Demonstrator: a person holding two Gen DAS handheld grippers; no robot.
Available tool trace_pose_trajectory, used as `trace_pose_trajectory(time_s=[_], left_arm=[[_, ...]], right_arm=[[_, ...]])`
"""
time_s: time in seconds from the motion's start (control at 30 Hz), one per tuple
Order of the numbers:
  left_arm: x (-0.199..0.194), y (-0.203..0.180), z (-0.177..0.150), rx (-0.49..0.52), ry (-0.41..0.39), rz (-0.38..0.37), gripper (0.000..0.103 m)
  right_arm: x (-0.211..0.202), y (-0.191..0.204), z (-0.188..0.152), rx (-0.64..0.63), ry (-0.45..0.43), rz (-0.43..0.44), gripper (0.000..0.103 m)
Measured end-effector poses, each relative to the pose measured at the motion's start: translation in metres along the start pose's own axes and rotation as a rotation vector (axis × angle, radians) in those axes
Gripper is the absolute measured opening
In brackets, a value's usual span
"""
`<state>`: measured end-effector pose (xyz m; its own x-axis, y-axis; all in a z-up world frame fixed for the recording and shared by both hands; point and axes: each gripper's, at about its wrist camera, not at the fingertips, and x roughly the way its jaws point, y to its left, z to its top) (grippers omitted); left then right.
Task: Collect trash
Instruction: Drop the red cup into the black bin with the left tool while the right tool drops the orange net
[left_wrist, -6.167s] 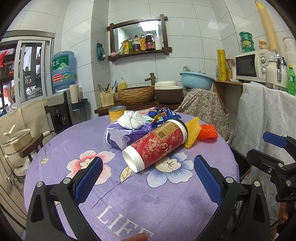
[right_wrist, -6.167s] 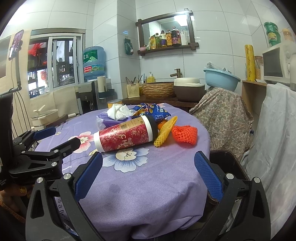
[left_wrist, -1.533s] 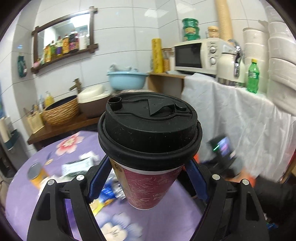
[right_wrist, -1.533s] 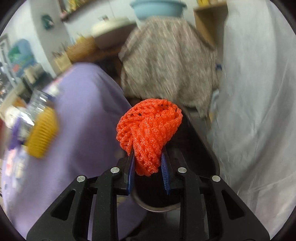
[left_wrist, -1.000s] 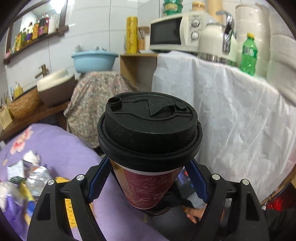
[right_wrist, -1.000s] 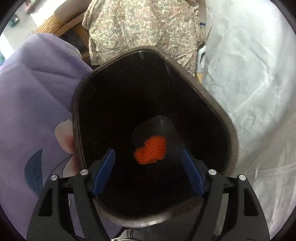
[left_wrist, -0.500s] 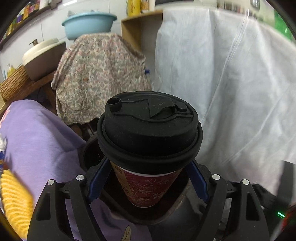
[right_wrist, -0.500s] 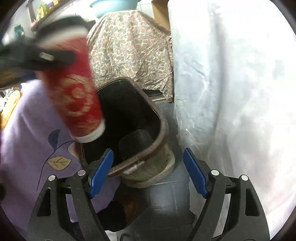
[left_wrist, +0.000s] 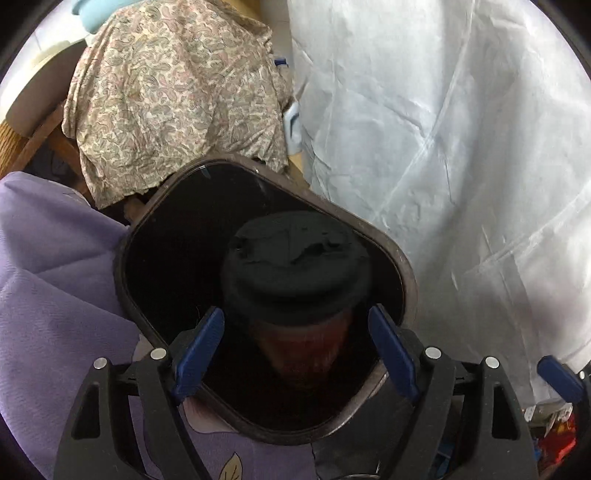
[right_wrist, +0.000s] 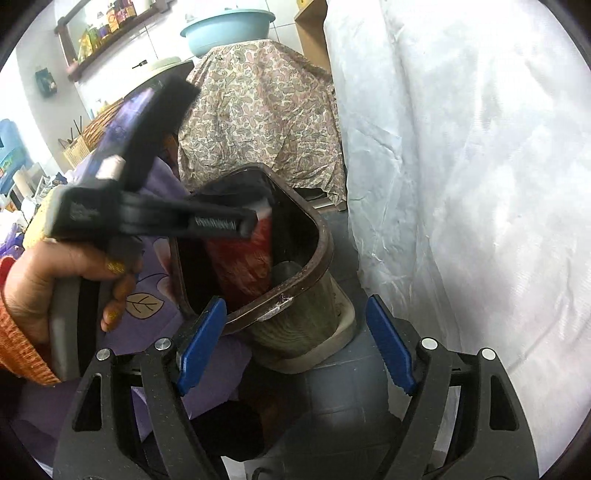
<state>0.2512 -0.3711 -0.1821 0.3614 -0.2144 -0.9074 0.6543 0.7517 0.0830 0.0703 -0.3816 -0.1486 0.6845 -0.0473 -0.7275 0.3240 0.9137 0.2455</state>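
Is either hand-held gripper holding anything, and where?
Nothing. The red cup is loose between left hand-held gripper's pads, in the bin; right hand-held gripper empty.

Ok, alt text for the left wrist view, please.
A red cup with a black lid, motion-blurred, sits in the mouth of a dark bin, between the open left gripper pads without touching them. Purple tablecloth left, white sheet right.

- No text, label or number can be read in either view.
- Faint lettering on the left gripper (right_wrist: 218, 225) body is too blurred to make out.
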Motion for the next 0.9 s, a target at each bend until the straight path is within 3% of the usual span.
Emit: trace_pose_trajectory(time_s=[0.1, 0.3, 0.5, 0.63, 0.77, 0.9], left_arm=[[-0.009, 0.002, 0.002, 0.0, -0.043, 0.007, 0.088], [-0.046, 0.005, 0.005, -0.023, -0.111, -0.002, 0.089], [-0.12, 0.008, -0.008, 0.013, -0.285, 0.017, 0.095], [-0.167, 0.025, -0.031, -0.005, -0.374, 0.026, 0.097], [-0.196, 0.049, -0.062, -0.061, -0.41, 0.037, 0.097], [-0.221, 0.069, -0.097, -0.091, -0.451, 0.105, 0.097]], right_arm=[[-0.002, -0.002, 0.0, 0.011, -0.006, 0.003, 0.078], [-0.006, -0.003, 0.0, 0.016, -0.011, -0.006, 0.078], [-0.008, 0.005, 0.002, 0.017, -0.012, 0.005, 0.078], [-0.01, 0.018, 0.006, -0.002, -0.019, 0.022, 0.078], [-0.01, 0.041, 0.011, -0.036, -0.019, 0.061, 0.078], [-0.014, 0.067, 0.015, -0.086, -0.027, 0.101, 0.078]])
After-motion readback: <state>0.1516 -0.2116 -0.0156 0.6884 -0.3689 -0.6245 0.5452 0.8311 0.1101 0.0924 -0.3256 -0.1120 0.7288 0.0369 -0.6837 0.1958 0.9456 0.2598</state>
